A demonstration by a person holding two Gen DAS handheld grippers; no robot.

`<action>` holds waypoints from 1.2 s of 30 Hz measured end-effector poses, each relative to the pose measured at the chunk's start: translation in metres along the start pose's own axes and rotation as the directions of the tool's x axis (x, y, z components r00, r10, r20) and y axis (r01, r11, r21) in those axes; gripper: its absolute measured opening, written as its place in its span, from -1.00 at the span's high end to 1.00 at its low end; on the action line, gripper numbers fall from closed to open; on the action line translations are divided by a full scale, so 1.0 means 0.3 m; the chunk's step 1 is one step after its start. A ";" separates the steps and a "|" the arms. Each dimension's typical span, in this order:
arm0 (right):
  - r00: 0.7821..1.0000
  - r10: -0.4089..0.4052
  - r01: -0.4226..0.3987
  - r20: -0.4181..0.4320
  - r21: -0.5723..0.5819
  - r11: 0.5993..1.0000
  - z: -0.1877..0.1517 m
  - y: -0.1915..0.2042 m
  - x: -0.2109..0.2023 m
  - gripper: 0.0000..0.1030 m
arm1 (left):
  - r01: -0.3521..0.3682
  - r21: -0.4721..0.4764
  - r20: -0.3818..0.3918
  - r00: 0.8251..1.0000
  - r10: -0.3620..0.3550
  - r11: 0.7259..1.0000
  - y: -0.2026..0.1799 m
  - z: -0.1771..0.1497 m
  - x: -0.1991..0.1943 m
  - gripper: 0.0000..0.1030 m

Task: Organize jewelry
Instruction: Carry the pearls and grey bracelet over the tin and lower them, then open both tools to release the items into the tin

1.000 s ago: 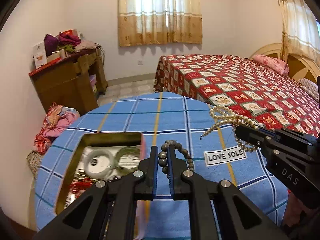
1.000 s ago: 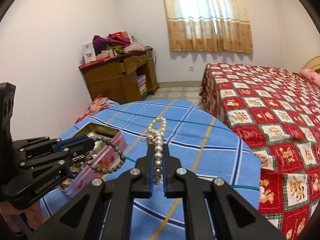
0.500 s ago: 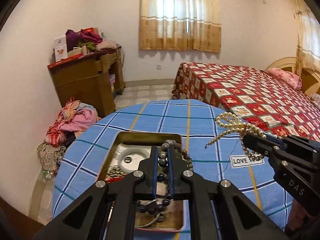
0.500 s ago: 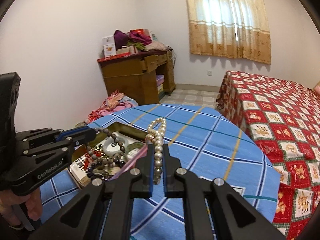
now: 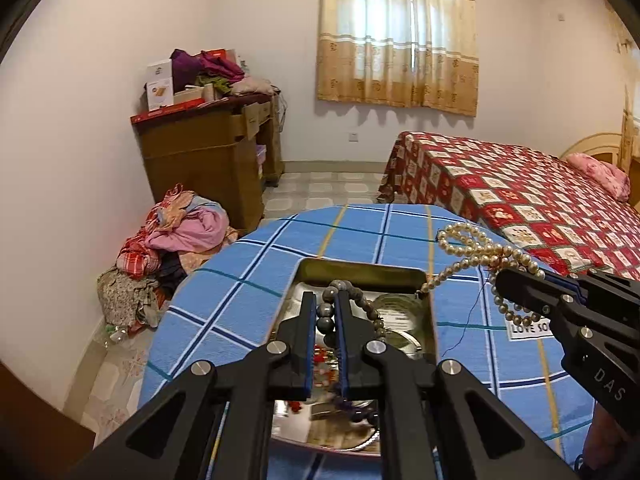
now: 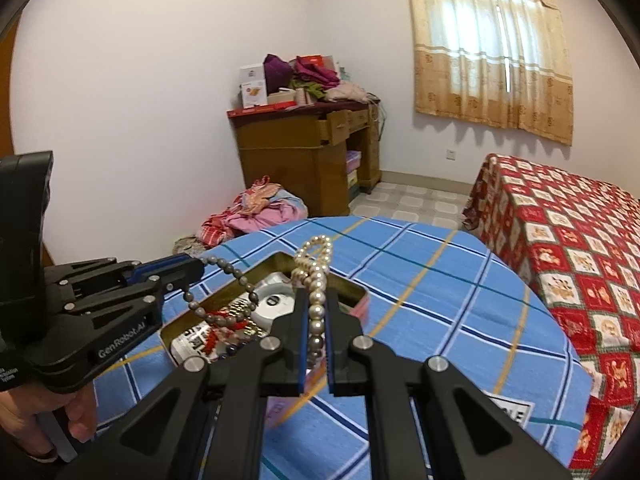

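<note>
My left gripper (image 5: 324,300) is shut on a grey bead bracelet (image 5: 362,304) and holds it over the open metal tin (image 5: 360,270) on the blue checked table. The bracelet's lower end hangs into the tin among other jewelry. My right gripper (image 6: 317,296) is shut on a white pearl strand (image 6: 314,264) and holds it above the tin's right edge (image 6: 360,292). In the left wrist view the pearl strand (image 5: 468,248) loops up from the right gripper (image 5: 500,280). In the right wrist view the left gripper (image 6: 196,268) and the grey bracelet (image 6: 236,284) hang over the tin.
The round table (image 5: 248,292) has a blue checked cloth with a "LOVE SOLE" label (image 5: 528,328). A bed with a red quilt (image 5: 520,196) stands to the right. A wooden desk (image 5: 208,148) and a heap of clothes (image 5: 176,236) are at the back left.
Both grippers have moved left over the tin with their strands held. The grey bracelet now hangs into the tin and the pearls are at its right edge.
</note>
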State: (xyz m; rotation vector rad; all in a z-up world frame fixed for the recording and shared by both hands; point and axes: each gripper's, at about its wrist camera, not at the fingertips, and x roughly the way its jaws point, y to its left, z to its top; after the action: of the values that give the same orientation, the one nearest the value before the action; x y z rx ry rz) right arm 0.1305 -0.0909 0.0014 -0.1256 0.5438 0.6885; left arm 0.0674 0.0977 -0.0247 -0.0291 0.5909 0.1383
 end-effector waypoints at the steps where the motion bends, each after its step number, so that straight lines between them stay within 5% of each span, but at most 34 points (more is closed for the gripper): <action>1: 1.000 0.004 -0.004 -0.003 -0.006 1.000 0.002 0.010 0.010 0.83 | -0.006 -0.001 0.000 1.000 0.006 1.000 0.005 -0.001 0.001 0.84; 36: 0.993 0.009 -0.014 -0.115 -0.041 0.999 -0.074 0.067 0.189 0.83 | -0.033 -0.011 -0.109 0.994 0.031 0.999 0.052 -0.074 0.135 0.84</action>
State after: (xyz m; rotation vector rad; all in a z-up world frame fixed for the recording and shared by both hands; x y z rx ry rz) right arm 0.1444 -0.0493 -0.0454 -0.2022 0.6411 0.7071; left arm 0.0862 0.1165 -0.0655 -0.0400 0.6998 0.1724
